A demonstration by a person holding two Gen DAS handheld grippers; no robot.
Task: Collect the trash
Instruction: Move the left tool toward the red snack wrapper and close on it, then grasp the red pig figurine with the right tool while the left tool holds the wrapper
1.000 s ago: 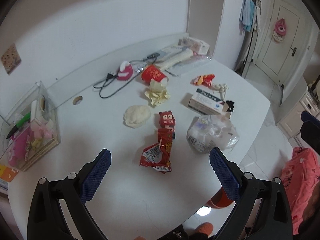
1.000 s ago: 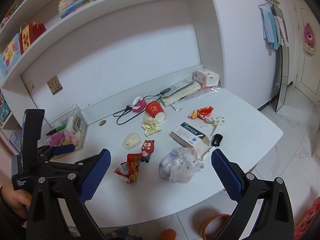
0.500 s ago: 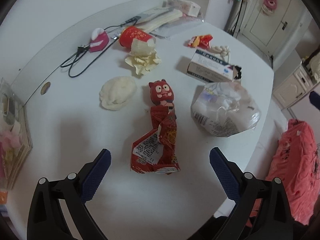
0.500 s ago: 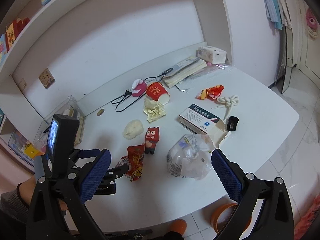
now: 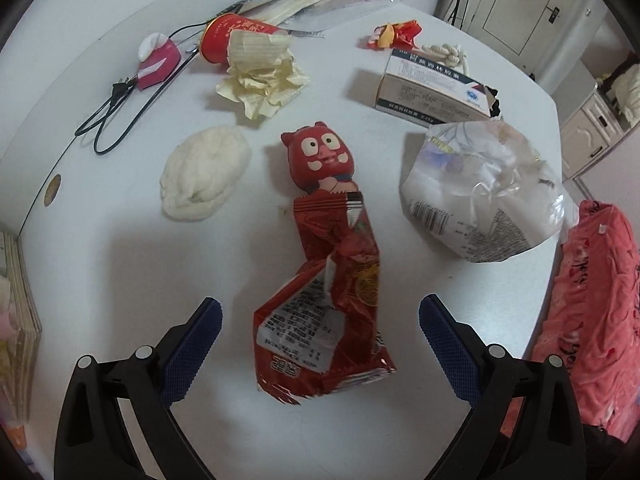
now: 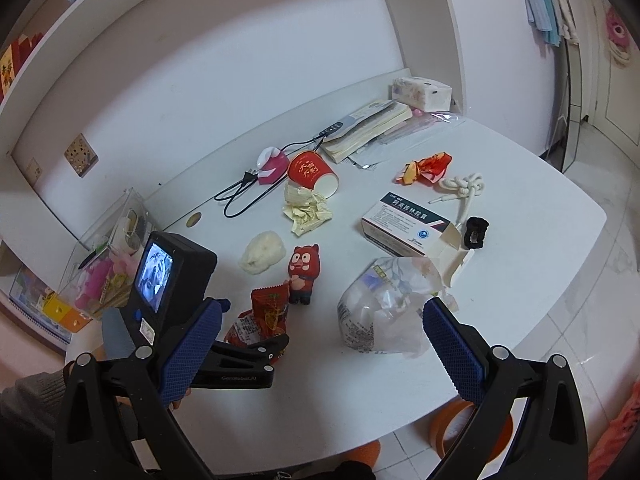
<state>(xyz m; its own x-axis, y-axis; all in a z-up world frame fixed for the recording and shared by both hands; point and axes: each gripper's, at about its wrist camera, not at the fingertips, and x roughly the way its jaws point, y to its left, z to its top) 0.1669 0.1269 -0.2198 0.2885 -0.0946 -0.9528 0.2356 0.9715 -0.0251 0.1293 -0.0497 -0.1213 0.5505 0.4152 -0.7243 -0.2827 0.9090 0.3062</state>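
The red snack wrapper (image 5: pixel 326 308) lies crumpled on the white counter (image 5: pixel 120 272), its printed lower end between the spread fingers of our left tool (image 5: pixel 320 334), which stands wide and holds nothing. We judge it nearly weightless, thin and slick, a film that will buckle and may slide from under a shallow pinch, so we would take it across the bunched lower half, where the folds give some bulk, and not at the flat sealed edge. Its upper end touches or just overlaps the foot of a red pig figurine (image 5: pixel 320 160), which could tip if we drag the wrapper. A clear plastic bag (image 5: pixel 480 196) sits just right of it, equally soft, a white wad (image 5: pixel 204 176) to the left, and beyond them crumpled yellow paper (image 5: pixel 262 80) spilling from a tipped red paper cup (image 5: pixel 228 36). Our right tool (image 6: pixel 320 346) hangs wide and empty above the counter's near edge.
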